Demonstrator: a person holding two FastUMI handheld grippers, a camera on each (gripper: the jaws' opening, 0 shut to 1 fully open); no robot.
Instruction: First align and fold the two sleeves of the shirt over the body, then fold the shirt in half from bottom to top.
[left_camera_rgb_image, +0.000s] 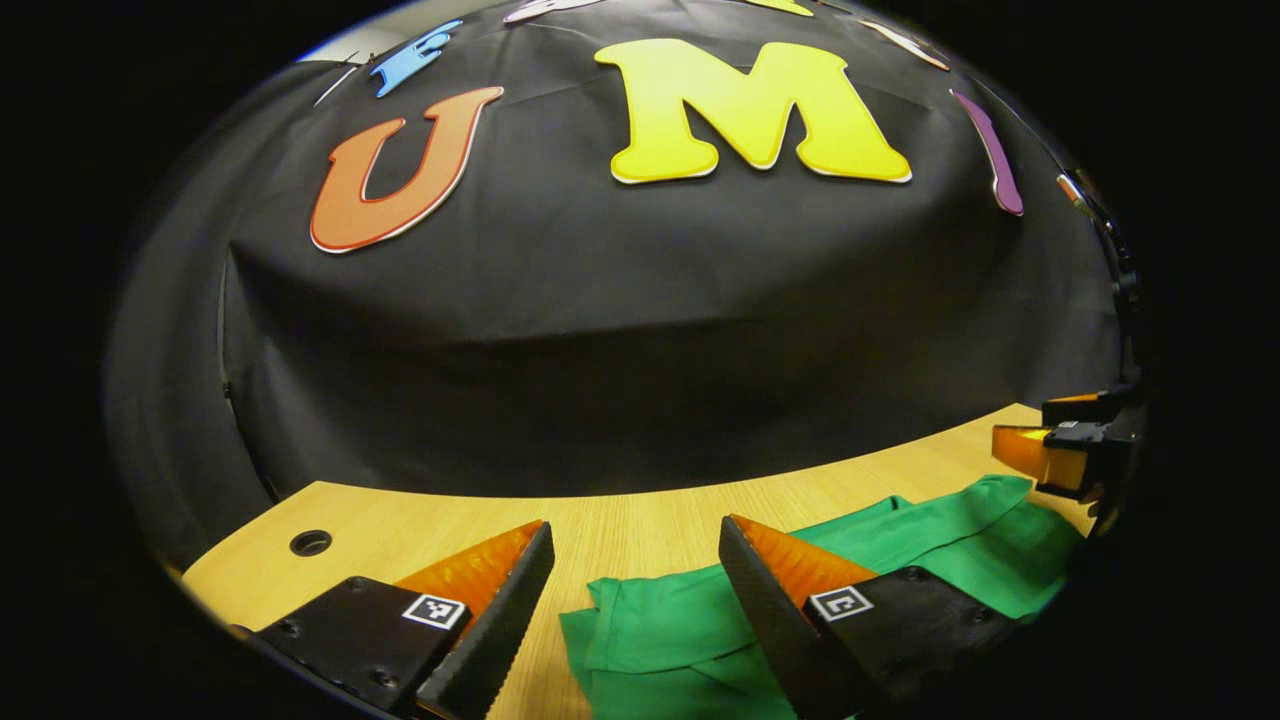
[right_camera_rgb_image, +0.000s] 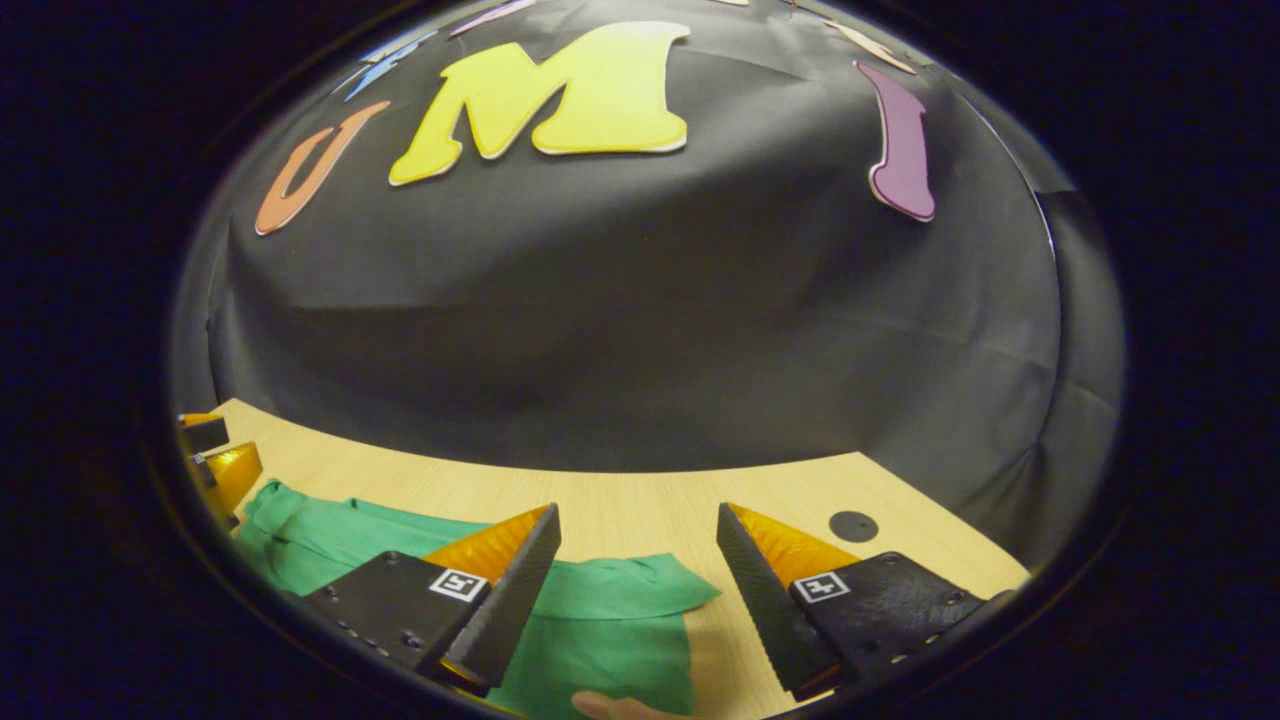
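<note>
A green shirt (left_camera_rgb_image: 690, 625) lies flat on the light wooden table (left_camera_rgb_image: 620, 525). In the left gripper view my left gripper (left_camera_rgb_image: 635, 545) hovers open above the shirt's left edge, nothing between its fingers. The other gripper (left_camera_rgb_image: 1060, 440) shows at the far right beyond the shirt. In the right gripper view the green shirt (right_camera_rgb_image: 600, 620) spreads below my right gripper (right_camera_rgb_image: 638, 530), which is open over the shirt's right edge. The left gripper (right_camera_rgb_image: 215, 460) peeks in at the far left. A fingertip (right_camera_rgb_image: 615, 708) rests on the table at the bottom beside the cloth.
A black cloth wall (left_camera_rgb_image: 640, 330) closes off the back of the table. A round cable hole (left_camera_rgb_image: 310, 543) sits near the table's left corner, and another cable hole (right_camera_rgb_image: 853, 526) near the right corner.
</note>
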